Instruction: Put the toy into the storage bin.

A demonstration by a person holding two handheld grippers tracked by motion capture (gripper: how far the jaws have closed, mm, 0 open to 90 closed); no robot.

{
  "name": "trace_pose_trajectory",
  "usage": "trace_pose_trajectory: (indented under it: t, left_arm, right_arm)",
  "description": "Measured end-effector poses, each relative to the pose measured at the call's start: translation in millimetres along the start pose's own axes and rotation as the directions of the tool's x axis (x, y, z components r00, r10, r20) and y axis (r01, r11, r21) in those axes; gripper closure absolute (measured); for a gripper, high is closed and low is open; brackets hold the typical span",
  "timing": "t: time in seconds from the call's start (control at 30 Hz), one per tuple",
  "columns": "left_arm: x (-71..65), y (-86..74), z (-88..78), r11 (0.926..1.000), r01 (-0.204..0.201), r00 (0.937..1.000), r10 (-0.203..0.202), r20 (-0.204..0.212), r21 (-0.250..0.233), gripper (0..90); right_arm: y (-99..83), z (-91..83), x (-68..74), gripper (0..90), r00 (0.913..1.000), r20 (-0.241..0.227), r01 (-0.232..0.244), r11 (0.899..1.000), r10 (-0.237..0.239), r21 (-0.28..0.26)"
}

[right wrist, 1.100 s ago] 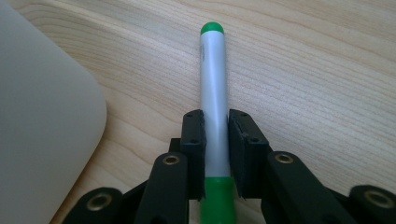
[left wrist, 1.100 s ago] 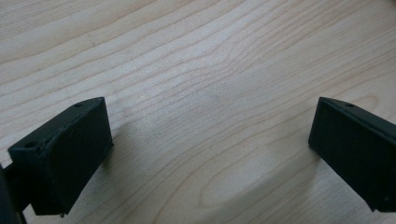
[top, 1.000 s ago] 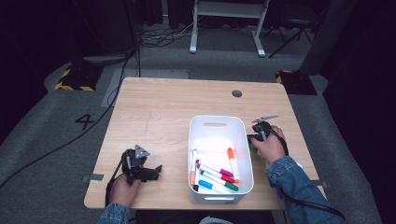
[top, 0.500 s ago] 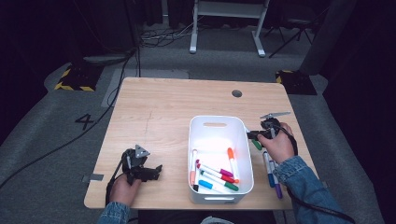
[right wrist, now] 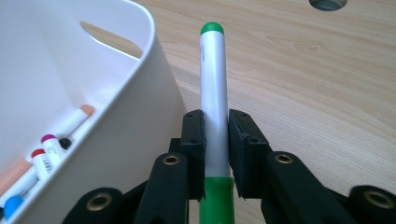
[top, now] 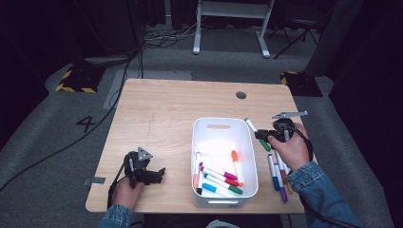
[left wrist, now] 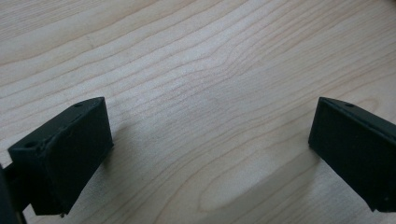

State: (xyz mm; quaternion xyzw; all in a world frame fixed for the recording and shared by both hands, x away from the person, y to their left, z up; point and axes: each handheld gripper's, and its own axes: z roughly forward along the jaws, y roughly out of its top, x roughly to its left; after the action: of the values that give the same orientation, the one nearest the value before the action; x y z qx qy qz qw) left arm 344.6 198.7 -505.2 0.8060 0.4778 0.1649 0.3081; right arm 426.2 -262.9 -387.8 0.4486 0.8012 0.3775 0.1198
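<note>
My right gripper point(top: 264, 136) is shut on a green-capped white marker point(top: 257, 134), held in the air just right of the white bin point(top: 249, 142). In the right gripper view the marker point(right wrist: 214, 107) stands clamped between my two pads point(right wrist: 192, 140), pointing away beside the bin's wall point(right wrist: 140, 93). Several markers point(top: 216, 175) lie inside the bin. Near the table's front left my left gripper point(top: 154, 175) rests low, jaws wide apart. In the left gripper view my left gripper point(left wrist: 210, 154) is open over bare wood.
A few loose markers point(top: 278, 173) lie on the table right of the bin, under my right hand. The wooden tabletop point(top: 190, 104) has a cable hole point(top: 241, 95) at the far right. Cables trail off the left edge.
My right gripper has lifted the green marker off the table beside the bin and carried it up and away from me. The left gripper has stayed still.
</note>
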Motion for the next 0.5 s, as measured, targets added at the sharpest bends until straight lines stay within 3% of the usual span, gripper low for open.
trace_pose_trajectory:
  t: [0.5]
  left_arm:
    - [-0.3, 0.9, 0.6, 1.0000, -0.005, 1.0000, 0.005, -0.002, 0.001, 0.0]
  right_arm:
    - [4.7, -38.1, 38.4, 77.2, 0.9976, -0.029, 0.061, 0.997, -0.062, -0.052]
